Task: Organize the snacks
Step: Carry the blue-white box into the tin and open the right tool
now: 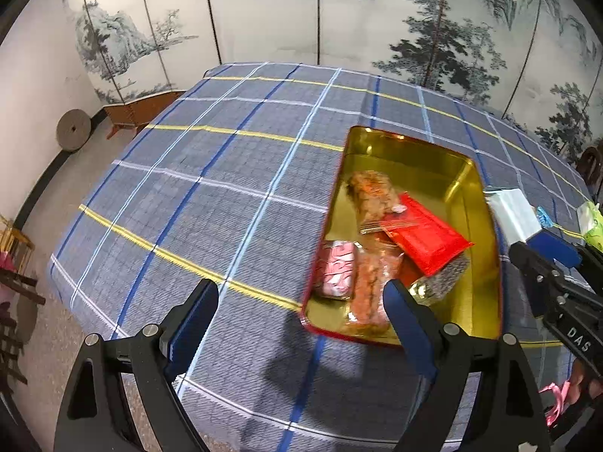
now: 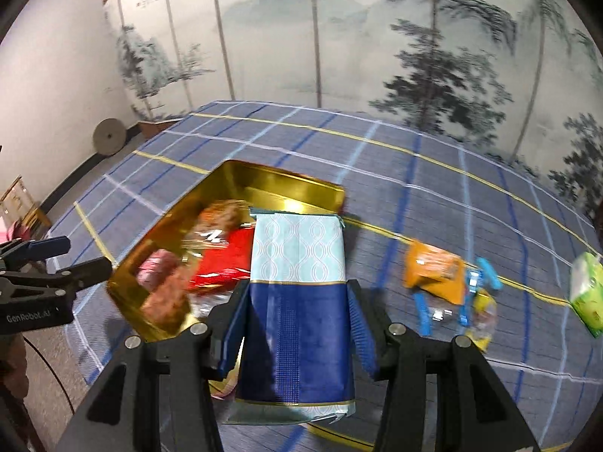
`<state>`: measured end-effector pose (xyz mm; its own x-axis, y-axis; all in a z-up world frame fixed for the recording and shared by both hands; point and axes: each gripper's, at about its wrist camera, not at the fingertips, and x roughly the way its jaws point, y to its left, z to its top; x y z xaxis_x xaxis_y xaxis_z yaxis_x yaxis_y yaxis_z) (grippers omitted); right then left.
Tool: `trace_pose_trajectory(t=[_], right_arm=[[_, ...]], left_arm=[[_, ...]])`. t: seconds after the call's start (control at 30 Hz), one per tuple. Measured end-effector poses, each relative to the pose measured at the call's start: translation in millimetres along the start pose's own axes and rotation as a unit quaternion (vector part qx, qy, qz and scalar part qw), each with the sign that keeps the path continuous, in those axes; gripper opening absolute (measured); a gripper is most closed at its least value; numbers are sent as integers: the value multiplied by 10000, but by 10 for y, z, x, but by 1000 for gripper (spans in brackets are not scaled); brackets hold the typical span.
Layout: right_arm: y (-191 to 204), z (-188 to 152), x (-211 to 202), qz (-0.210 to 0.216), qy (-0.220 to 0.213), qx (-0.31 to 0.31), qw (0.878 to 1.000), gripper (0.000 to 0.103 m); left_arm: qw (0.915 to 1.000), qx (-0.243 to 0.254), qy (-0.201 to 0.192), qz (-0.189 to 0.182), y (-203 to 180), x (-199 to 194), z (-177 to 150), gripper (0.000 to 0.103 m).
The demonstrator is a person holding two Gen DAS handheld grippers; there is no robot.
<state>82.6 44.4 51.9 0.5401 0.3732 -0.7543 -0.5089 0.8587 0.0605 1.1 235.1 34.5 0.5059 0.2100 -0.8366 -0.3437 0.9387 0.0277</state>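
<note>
Blue-and-white packet [image 2: 297, 301] pinched in the right claw [image 2: 297, 324].
Gold tin [image 2: 286, 184] sits just beyond-left of it; left claw [image 1: 301, 320] spread wide, empty, above the worktop [image 1: 226, 188].

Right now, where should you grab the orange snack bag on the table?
Grab the orange snack bag across its flat middle, coming straight down from above. It lies flat on the tablecloth, so there's no upright edge to pinch. The blue clip crowds its near side, so stay clear of that side.
</note>
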Motion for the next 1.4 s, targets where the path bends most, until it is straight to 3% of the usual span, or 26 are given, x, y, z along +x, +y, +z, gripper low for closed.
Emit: trace_pose_trajectory(t=[0.4, 1.07, 1.4], right_arm=[[444, 56, 327, 210, 211, -428, 9986, 50], [525, 72, 680, 176, 516, -443, 9975, 51], [536, 43, 661, 210, 494, -480, 9974, 55]], left_arm=[[9996, -208, 142, 123, 224, 57, -75, 87], [9996, -187, 182, 136, 214, 71, -96, 87], [9996, -194, 190, 118, 206, 71, -109, 87]])
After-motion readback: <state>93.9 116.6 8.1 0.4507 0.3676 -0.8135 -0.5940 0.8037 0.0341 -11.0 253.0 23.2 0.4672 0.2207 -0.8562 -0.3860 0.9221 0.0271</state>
